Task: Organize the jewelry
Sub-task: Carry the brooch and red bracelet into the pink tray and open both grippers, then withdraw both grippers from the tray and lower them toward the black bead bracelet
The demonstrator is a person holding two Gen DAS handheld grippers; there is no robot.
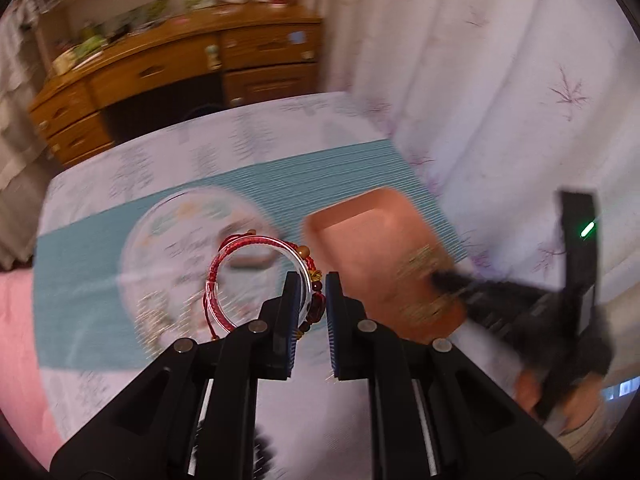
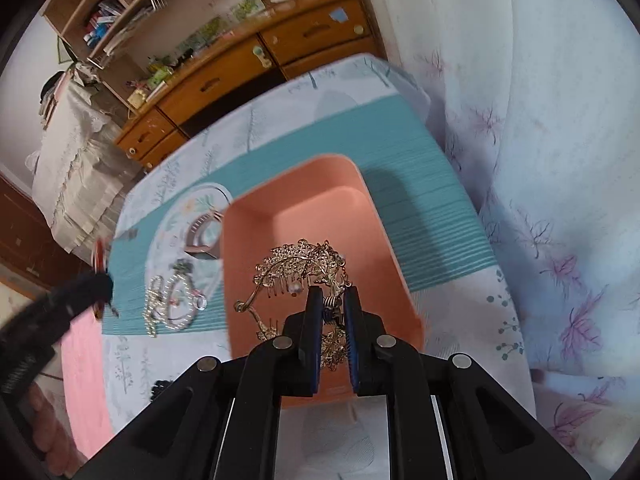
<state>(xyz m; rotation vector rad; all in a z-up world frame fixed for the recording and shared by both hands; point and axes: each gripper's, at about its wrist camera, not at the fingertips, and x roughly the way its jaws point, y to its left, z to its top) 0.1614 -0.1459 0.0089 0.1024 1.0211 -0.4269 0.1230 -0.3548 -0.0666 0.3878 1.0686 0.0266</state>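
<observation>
Over the pink tray (image 2: 320, 216), the right gripper (image 2: 333, 300) clamps a gold hairpiece (image 2: 296, 264); the left gripper (image 1: 311, 292) pinches red bracelets (image 1: 224, 280).

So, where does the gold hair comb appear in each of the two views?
Left wrist view: the gold hair comb is a blurred gold shape at right of centre, over the pink tray, at the tip of the right gripper.
Right wrist view: it is at centre, held between the fingers, above the tray.
Shared landmark: the pink tray.
</observation>
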